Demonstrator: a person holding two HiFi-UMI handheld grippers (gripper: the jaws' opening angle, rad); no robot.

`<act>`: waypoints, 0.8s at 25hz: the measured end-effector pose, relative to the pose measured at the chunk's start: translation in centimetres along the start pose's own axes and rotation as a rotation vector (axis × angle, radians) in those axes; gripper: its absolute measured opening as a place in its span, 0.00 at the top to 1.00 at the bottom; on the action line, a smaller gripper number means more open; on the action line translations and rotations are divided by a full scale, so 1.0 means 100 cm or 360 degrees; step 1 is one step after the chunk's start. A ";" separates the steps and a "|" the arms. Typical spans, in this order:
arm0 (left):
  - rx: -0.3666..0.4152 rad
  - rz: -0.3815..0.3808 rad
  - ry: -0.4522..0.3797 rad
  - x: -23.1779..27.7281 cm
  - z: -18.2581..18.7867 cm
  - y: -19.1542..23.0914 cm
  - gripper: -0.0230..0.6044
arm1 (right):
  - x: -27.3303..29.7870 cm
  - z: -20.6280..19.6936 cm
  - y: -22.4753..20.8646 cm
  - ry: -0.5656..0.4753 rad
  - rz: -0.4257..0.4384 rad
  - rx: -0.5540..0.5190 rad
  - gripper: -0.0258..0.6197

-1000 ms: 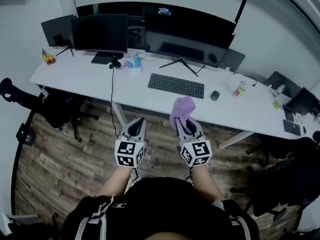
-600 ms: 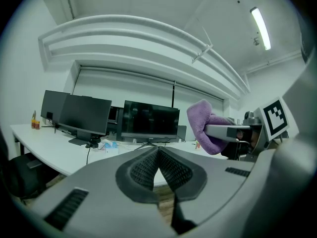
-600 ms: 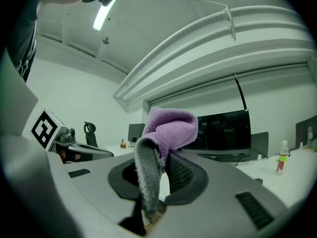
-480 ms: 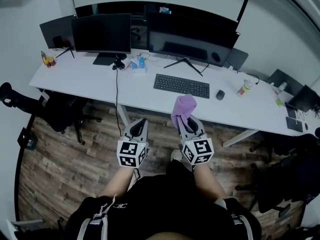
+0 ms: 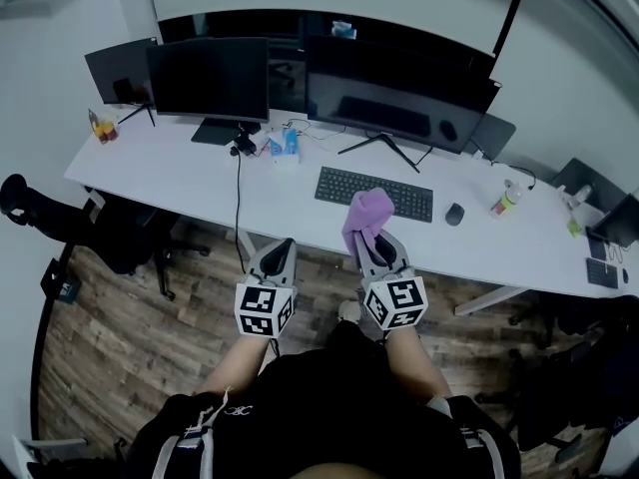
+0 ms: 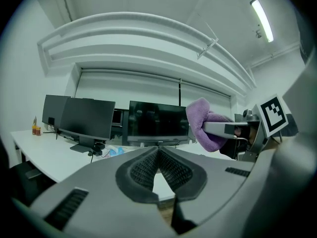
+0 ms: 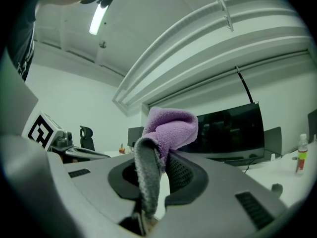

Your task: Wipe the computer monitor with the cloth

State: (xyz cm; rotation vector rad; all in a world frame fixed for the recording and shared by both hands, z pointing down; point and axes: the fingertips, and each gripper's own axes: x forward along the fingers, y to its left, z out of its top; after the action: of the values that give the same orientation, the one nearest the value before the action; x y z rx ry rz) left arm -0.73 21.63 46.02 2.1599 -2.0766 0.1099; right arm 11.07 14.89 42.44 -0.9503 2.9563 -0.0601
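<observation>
approach step: right tongs [image 5: 367, 238] clamp purple cloth [image 5: 367, 208]; left tongs [image 5: 279, 247] closed, empty. next: reach over worktop [image 5: 200, 173] to monitor [image 5: 399, 83], press cloth flat.

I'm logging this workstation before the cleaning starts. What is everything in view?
desk: one, white, across the far side
large monitor: one, black, middle of the desk's back edge
smaller monitors: two, black, desk's back left
keyboard: one, black, in front of the large monitor
mouse: one, dark, right of the keyboard
bottle: one, clear, right of the mouse
office chair: one, black, by the desk's left end
cloth: one, purple, bunched at the right tongs' tips
left tongs: one, grey, shut, empty
right tongs: one, grey, shut on the cloth
</observation>
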 end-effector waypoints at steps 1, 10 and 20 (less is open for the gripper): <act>0.0006 0.0009 -0.0005 0.013 0.002 0.003 0.94 | 0.011 0.002 -0.009 -0.0013 0.0009 0.0007 0.83; 0.0032 0.0059 0.0017 0.156 0.032 0.026 0.94 | 0.121 0.008 -0.116 -0.0023 0.0084 0.0048 0.83; 0.0063 0.0123 0.0107 0.299 0.056 0.039 0.94 | 0.211 -0.002 -0.235 0.0036 0.0132 0.0132 0.83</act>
State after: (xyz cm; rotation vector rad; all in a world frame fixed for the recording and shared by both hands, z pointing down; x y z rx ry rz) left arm -3.64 -8.90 45.26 2.0681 -2.1379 0.2307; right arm 7.61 -16.51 43.31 -0.8220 2.9836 -0.1906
